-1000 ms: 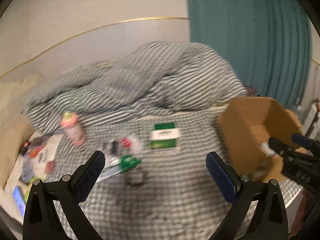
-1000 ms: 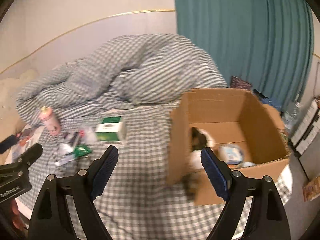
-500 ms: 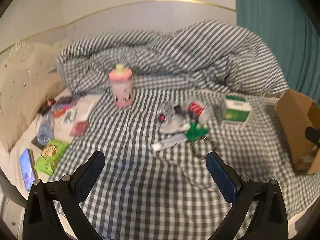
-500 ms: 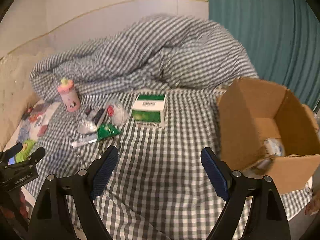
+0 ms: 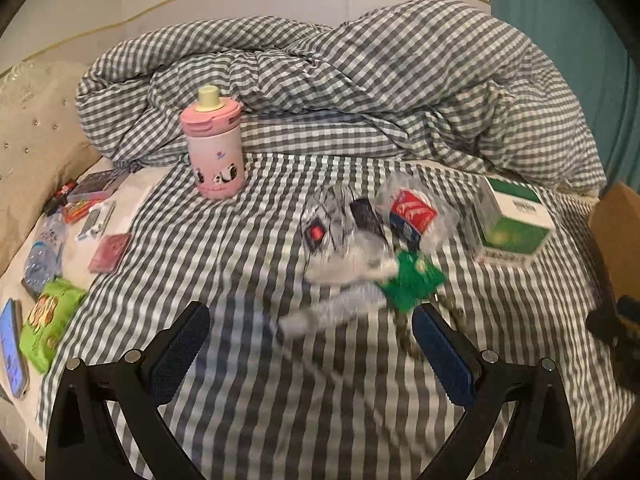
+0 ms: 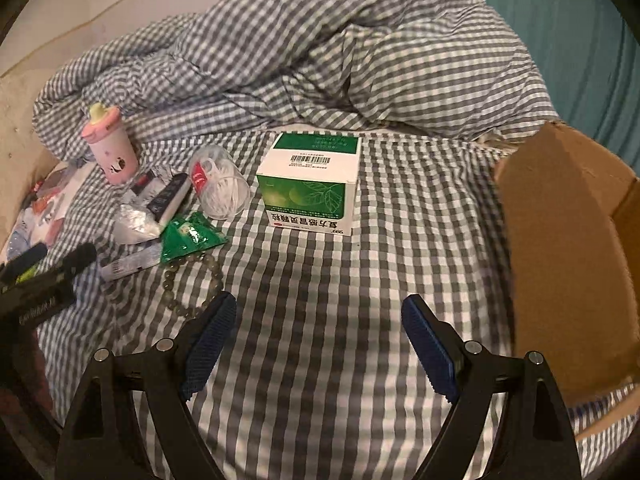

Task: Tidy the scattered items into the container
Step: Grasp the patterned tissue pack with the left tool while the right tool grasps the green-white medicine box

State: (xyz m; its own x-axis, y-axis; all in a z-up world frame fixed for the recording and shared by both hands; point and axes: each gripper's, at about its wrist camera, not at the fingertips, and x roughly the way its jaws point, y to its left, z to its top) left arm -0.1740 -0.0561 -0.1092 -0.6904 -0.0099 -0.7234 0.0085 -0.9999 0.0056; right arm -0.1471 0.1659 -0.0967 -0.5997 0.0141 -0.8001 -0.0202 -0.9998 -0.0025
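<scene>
Scattered items lie on the checked bedsheet. A pink bottle (image 5: 213, 148) (image 6: 112, 150) stands upright at the back left. A green-and-white medicine box (image 6: 310, 184) (image 5: 512, 224) sits in the middle. A green sachet (image 6: 192, 236) (image 5: 412, 280), a white tube (image 5: 332, 310), a bagged red-label item (image 5: 412, 212) and a bead bracelet (image 6: 192, 284) lie in a cluster. The cardboard box (image 6: 568, 248) stands at the right. My left gripper (image 5: 310, 354) is open and empty just short of the cluster. My right gripper (image 6: 318, 344) is open and empty, in front of the medicine box.
A bunched checked duvet (image 5: 360, 80) fills the back of the bed. A beige headboard (image 5: 28, 128) is at the left, with snack packs (image 5: 48, 320), cards and a phone (image 5: 10, 348) beside it. A teal curtain (image 6: 560, 40) hangs at the right.
Both grippers have swung left, away from the cardboard box and toward the scattered items. The items now look larger and closer. Both stay open and empty.
</scene>
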